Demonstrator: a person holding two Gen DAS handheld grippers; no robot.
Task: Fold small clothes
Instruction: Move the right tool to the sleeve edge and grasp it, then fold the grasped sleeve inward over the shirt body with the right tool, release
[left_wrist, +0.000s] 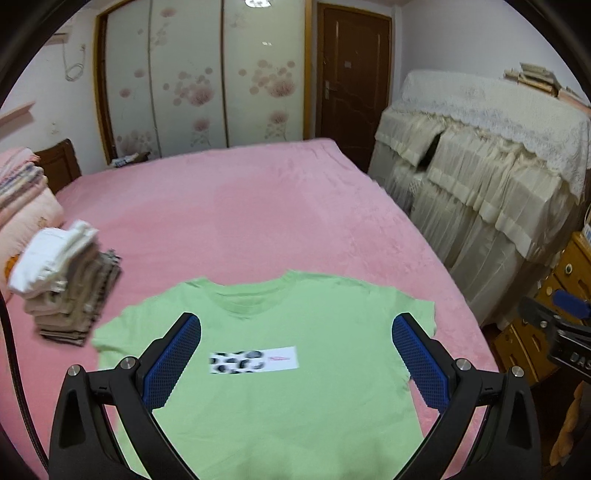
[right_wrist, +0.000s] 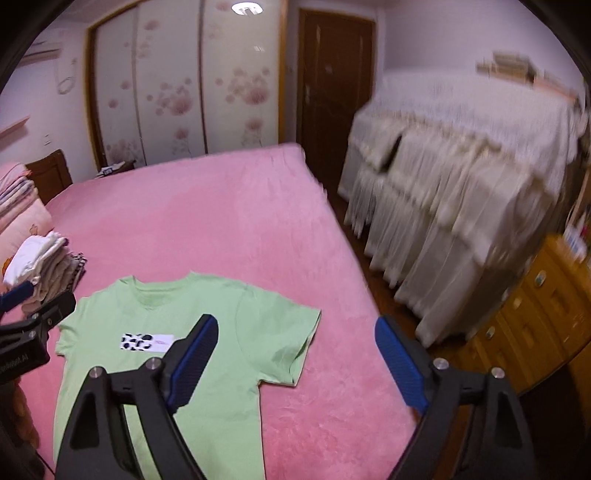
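Shirt: we had the green T-shirt (left_wrist: 280, 373) lying flat and front up on the pink bed (left_wrist: 258, 206), collar away from us, both sleeves spread out, white printed patch across the chest.
Fold state: we saw no fold in it anywhere; sides, sleeves and hem were all left to do.
Done so far: we counted a stack of folded clothes (left_wrist: 68, 284) on the bed to the shirt's left, near the pillows, which we took as finished pieces.
Left to do: we judged this shirt was at step zero, so a first side fold, then the other side, then a fold up from the hem.
Left gripper (left_wrist: 295, 354): we held it above the chest of the shirt, pointing toward the collar, both fingers spread wide and holding nothing.
Right gripper (right_wrist: 295, 358): we held it above the shirt's right edge, one finger over the green cloth and the other over bare bed beside the right sleeve (right_wrist: 291, 339), spread wide with nothing in it.
Contact: we could not tell from these views that either gripper touched the cloth; both looked raised off it.
Blur: our right view was smeared toward the draped furniture (right_wrist: 461, 177), so detail there was poor.
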